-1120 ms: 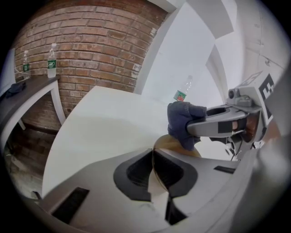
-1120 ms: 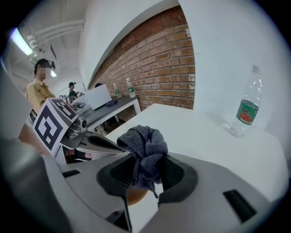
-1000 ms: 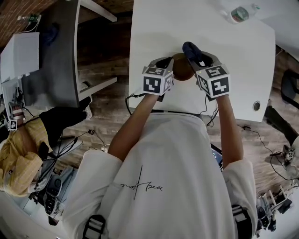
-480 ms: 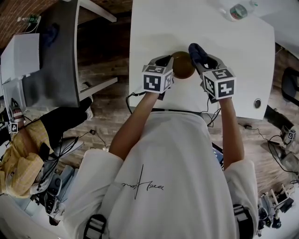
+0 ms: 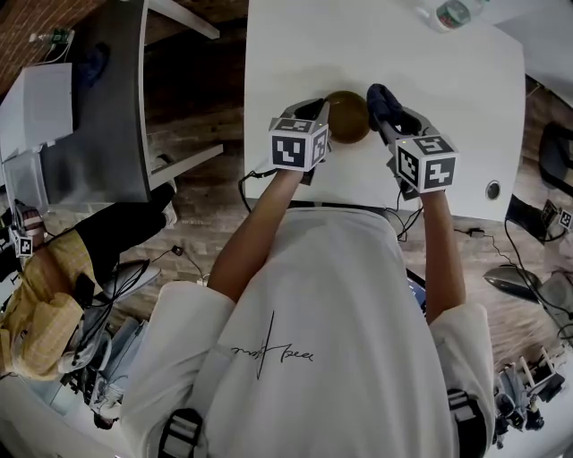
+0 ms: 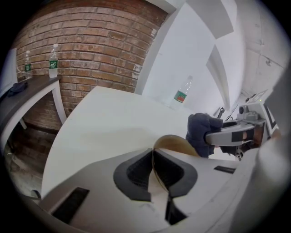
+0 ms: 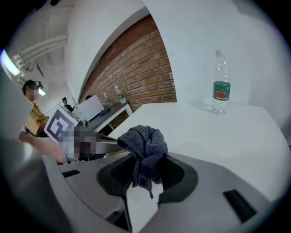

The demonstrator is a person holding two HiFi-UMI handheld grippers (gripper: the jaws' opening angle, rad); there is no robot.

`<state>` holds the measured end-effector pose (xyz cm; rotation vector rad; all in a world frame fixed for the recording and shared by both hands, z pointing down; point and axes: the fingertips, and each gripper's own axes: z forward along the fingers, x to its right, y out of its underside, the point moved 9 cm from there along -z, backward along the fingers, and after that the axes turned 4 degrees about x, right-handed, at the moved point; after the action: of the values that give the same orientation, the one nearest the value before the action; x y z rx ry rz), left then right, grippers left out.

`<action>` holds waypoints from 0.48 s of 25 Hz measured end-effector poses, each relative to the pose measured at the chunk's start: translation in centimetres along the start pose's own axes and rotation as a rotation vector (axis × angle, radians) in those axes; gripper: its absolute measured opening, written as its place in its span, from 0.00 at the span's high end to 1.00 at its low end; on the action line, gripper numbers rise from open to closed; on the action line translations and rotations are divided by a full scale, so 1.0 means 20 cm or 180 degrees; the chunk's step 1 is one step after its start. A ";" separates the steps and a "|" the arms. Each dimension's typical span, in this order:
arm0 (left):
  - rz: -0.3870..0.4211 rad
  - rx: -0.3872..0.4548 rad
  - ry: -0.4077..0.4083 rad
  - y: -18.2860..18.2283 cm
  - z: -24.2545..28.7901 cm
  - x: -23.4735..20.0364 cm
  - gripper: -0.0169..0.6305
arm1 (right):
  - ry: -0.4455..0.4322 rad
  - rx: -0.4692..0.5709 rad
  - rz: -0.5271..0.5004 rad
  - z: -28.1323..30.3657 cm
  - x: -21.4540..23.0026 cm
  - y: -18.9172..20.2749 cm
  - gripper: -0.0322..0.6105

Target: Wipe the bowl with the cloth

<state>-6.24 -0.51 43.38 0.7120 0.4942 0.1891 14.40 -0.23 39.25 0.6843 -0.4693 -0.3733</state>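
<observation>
A brown bowl rests on the white table in the head view, tilted up on its side. My left gripper is shut on the bowl's left rim. In the left gripper view the thin tan rim runs between the dark pads, just where the left gripper closes. My right gripper is shut on a bunched dark blue cloth, just right of the bowl. In the right gripper view the cloth bulges out above the right gripper. Whether the cloth touches the bowl is unclear.
A water bottle stands at the table's far side, also seen as the bottle ahead of the right gripper. A round cable hole sits near the table's right front. A dark side desk stands left, beside a seated person in yellow.
My right gripper has carried the cloth rightward, from over the bowl's upper right edge to just beside it. The left gripper has kept its hold on the rim.
</observation>
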 end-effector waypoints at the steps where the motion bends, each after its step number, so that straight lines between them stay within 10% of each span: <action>1: 0.0003 0.0003 0.0000 0.00 0.00 0.00 0.96 | 0.0011 0.0002 0.0007 -0.01 0.00 0.01 0.78; 12: 0.0040 0.0001 0.0008 -0.01 0.00 0.01 0.96 | 0.0105 0.0004 0.0115 -0.09 -0.04 0.10 0.78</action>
<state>-6.10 -0.59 43.11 0.7154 0.4921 0.2018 14.99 2.41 39.18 0.6813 -0.4500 -0.3271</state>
